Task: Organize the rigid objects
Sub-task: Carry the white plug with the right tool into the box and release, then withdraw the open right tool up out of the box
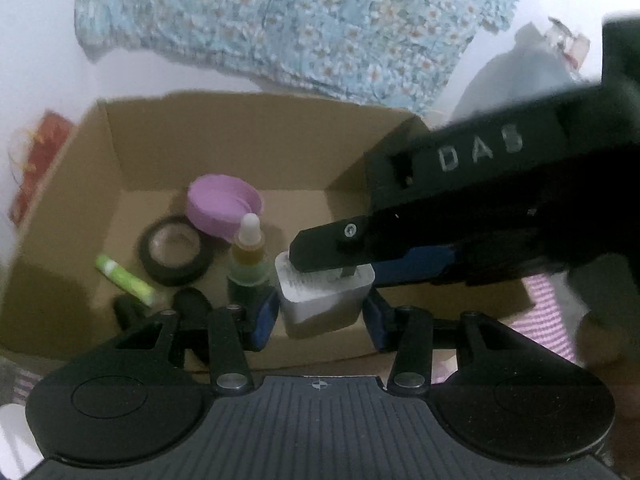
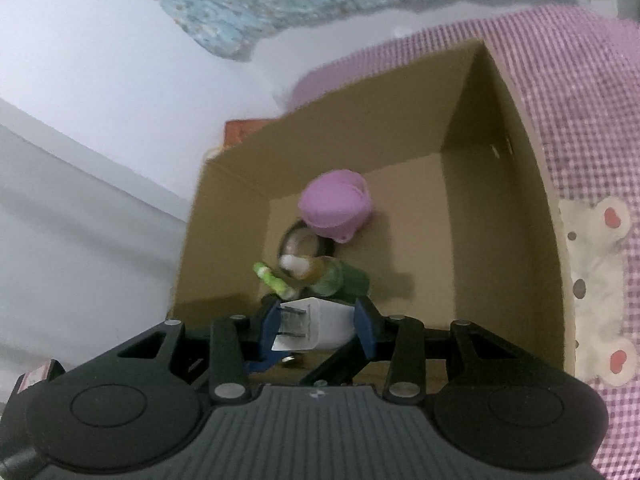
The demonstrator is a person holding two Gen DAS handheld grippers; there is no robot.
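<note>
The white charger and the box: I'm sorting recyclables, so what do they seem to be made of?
The white charger looks like smooth hard plastic with metal prongs: even matte white faces, rounded edges. The box looks like plain brown cardboard: dull tan walls, folded corner creases.

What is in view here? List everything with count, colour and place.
box: one, brown, on the cloth, open
lid: one, purple, in box, far end
tape: one roll, black, in box beside lid
tube: one, green, in box, left of tape
bottle: one, green with white tip, in box
charger: one, white, over box
floral cloth: one, blue, behind box
checked cloth: one, pink, under box
left gripper: black, blue pads, flanking charger; grip unclear
right gripper: black, blue pads, holding charger
</note>
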